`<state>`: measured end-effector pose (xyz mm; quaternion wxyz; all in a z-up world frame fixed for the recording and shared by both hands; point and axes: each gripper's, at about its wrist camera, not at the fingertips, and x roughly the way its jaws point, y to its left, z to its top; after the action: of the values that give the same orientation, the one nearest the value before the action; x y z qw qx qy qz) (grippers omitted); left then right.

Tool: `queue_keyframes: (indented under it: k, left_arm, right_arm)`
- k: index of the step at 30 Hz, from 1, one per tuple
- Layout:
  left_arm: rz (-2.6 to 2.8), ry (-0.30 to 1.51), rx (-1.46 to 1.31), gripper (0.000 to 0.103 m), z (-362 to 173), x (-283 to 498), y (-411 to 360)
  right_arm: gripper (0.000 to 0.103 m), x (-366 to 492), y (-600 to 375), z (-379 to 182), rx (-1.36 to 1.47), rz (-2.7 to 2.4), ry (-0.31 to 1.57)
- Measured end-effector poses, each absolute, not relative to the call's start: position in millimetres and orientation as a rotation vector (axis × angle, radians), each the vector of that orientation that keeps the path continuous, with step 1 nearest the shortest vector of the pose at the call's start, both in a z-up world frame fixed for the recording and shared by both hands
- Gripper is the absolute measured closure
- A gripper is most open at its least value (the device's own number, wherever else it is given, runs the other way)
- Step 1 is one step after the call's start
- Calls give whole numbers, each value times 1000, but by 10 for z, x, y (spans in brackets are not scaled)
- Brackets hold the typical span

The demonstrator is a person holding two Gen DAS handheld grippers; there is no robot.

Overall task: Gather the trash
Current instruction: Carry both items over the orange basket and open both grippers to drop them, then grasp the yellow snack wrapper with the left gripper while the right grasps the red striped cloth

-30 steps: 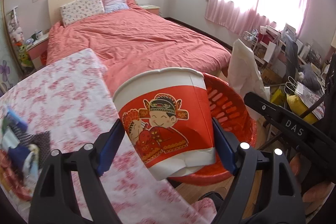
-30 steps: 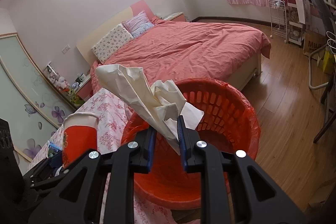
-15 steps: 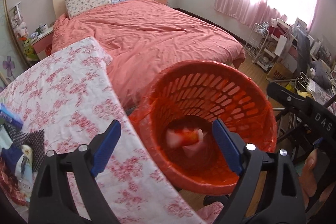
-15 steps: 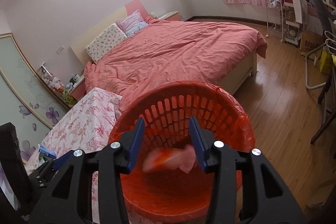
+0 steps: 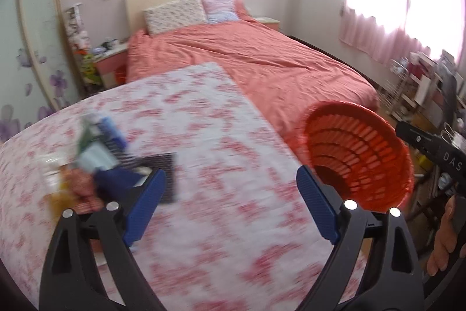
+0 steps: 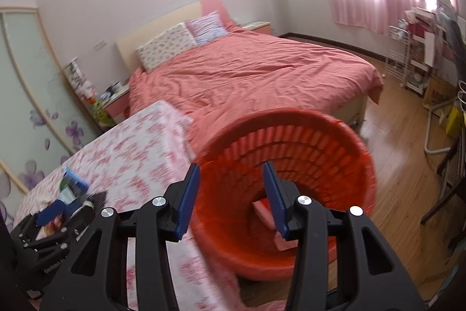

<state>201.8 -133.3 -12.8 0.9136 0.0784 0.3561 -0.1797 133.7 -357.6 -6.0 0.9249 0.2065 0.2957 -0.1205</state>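
Note:
A red slatted basket point(image 5: 361, 156) stands on the floor beside the flowered table point(image 5: 221, 194); it also shows in the right wrist view point(image 6: 291, 153) with the red-and-white cup point(image 6: 262, 209) lying inside. My left gripper point(image 5: 230, 206) is open and empty above the table. A blurred pile of wrappers and packets point(image 5: 96, 156) lies on the table to its left, also seen in the right wrist view point(image 6: 70, 194). My right gripper point(image 6: 231, 197) is open and empty above the basket's near rim.
A bed with a red cover point(image 5: 262, 63) lies behind the table and basket. A nightstand point(image 5: 113, 60) stands at the back left. Shelves and clutter point(image 6: 419, 60) fill the right under the pink curtains. Wooden floor point(image 6: 402, 142) lies right of the basket.
Both grippers opened and dropped the cup and the crumpled paper into the basket. The left gripper then swung left over the table toward the pile of trash.

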Motion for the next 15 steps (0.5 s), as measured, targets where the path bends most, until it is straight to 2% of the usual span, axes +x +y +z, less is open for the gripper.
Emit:
queue_keyframes:
  k: [11, 15]
  left_arm:
    - [-130, 705, 71, 15, -115, 1939, 57]
    - [-83, 736, 26, 24, -246, 1979, 396]
  right_arm:
    - [57, 1472, -2557, -57, 290, -66, 667]
    - [57, 1476, -2292, -103, 258, -30, 684]
